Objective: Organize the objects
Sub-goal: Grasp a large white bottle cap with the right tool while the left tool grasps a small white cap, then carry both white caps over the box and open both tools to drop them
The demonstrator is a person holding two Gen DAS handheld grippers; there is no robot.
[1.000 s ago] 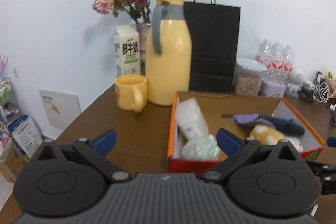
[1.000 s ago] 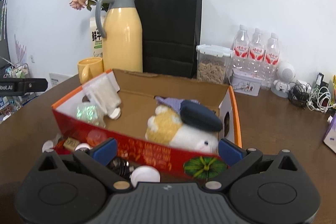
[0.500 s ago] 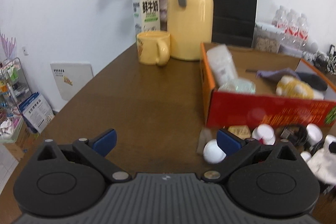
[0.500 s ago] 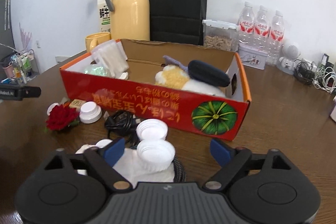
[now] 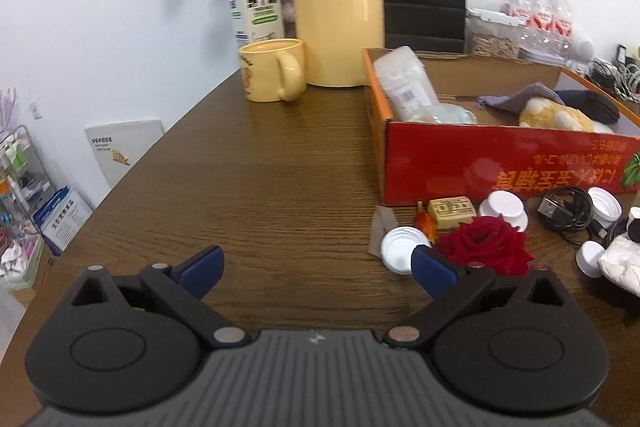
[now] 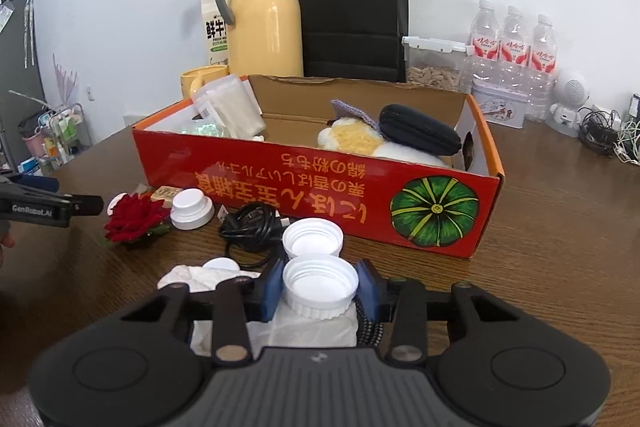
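A red cardboard box [image 6: 320, 187] holds a plush toy [image 6: 356, 137], a dark case [image 6: 420, 133] and a plastic packet [image 6: 230, 107]. In front of it lie white caps, a red rose [image 6: 134, 217], a black cable [image 6: 250, 223] and a white cloth [image 6: 200, 277]. My right gripper [image 6: 319, 291] is shut on a white cap [image 6: 319, 289] lying over the cloth. My left gripper [image 5: 316, 267] is open and empty above the wooden table [image 5: 260, 187], its right finger just before the rose [image 5: 486, 243] and a white lid [image 5: 402, 253].
A yellow jug [image 6: 264, 27], yellow mug [image 5: 272, 69], milk carton [image 5: 256, 3], flowers and a black paper bag [image 6: 356, 11] stand behind the box. Water bottles [image 6: 514, 43], a clear container, a tin and tangled wires sit at the back right.
My right gripper has closed its fingers on the white cap. My left gripper has drawn back and down toward the loose items in front of the box.
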